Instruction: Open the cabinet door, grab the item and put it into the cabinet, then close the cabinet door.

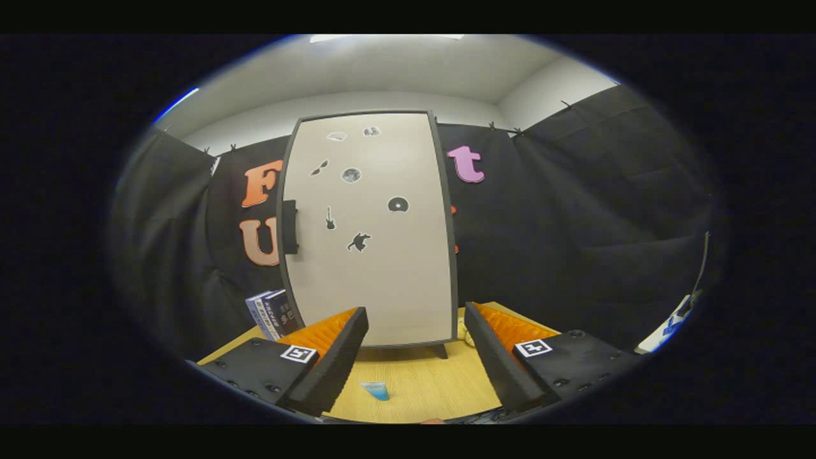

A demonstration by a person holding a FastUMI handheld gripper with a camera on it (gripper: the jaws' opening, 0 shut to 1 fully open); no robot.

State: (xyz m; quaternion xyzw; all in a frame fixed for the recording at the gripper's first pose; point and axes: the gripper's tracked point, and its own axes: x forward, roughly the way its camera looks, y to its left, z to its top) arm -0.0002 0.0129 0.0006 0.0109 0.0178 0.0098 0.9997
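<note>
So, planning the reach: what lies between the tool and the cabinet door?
In the gripper view, bare wooden tabletop separates the open tool from the shut cabinet door; a small blue item lies between its fingers.

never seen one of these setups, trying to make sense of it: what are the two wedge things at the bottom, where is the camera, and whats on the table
The camera rides on a hand-held gripper and looks forward along its two fingers, the wedges you see. They stand open, wide apart, holding nothing. A person carries this tool; there is no robot arm.

Ahead stands a tall pale cabinet on a wooden table, its door shut, with small dark stickers on it and a dark handle on its left edge. Some books stand beside its left foot. A small blue item lies on the table between the fingers. Something small and pale sits at the cabinet's right foot; I cannot tell what.
</note>
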